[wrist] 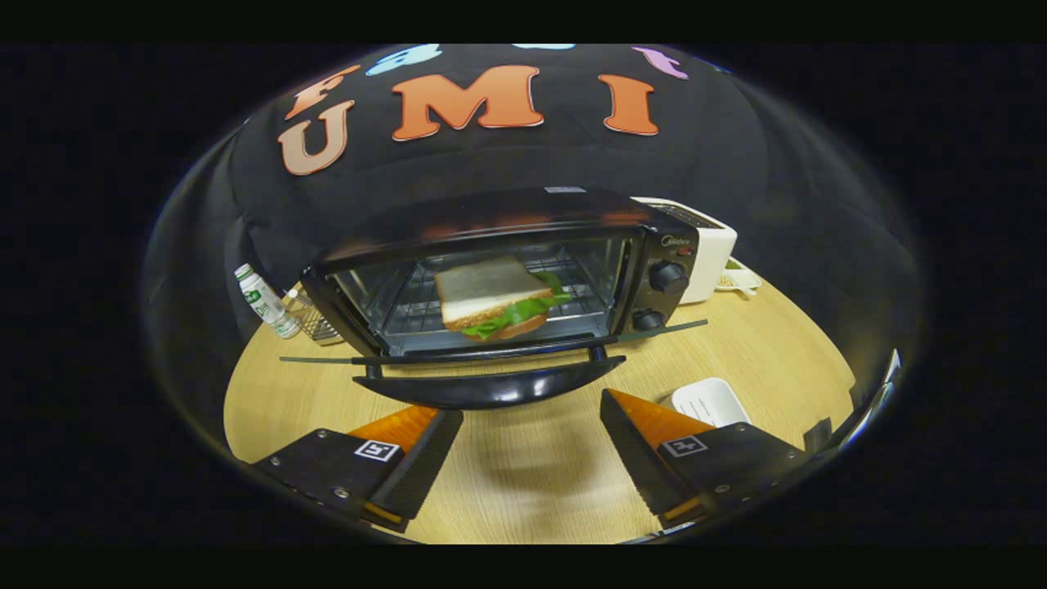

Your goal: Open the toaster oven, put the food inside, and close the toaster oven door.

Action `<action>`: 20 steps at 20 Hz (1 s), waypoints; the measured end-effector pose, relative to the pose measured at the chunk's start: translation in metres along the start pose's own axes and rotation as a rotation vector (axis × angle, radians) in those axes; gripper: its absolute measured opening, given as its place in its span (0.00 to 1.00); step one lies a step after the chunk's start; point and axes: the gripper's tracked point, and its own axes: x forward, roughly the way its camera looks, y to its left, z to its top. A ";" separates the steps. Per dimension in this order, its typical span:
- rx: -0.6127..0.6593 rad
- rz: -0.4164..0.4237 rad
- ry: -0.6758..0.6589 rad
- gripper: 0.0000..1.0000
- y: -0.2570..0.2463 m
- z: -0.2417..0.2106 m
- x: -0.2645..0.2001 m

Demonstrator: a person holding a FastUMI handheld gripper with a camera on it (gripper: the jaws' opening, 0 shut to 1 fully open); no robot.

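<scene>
Nearest the camera, the gripper (532, 454) shows its two fingers at the bottom of the frame, spread wide apart with nothing between them but bare wooden table (802, 360). Just ahead of the fingertips, in the lower centre, hangs the handle (491, 391) of the toaster oven door (491, 353), which lies dropped open and nearly flat toward the camera. The handle's long axis runs left to right across the frame, square to the line of the fingers, and it sits almost centred on the gap between them, slightly to the left.

Beyond the door, in the centre of the frame, the toaster oven (507, 278) stands with its cavity exposed. The sandwich (499, 298) rests on the wire rack inside: a pale bread slice on top, green lettuce spilling from the right and front edges, a browner layer beneath. It sits tilted, one corner toward the door.

With the food in, the closing step appears to remain: the handle would need lifting from below.
</scene>
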 end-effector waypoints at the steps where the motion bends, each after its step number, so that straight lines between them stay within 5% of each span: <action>1: -0.001 -0.002 -0.012 1.00 0.000 0.007 0.002; 13: 0.067 0.019 -0.119 1.00 0.015 0.076 0.036; 20: -0.015 -0.010 -0.114 1.00 -0.007 0.065 0.005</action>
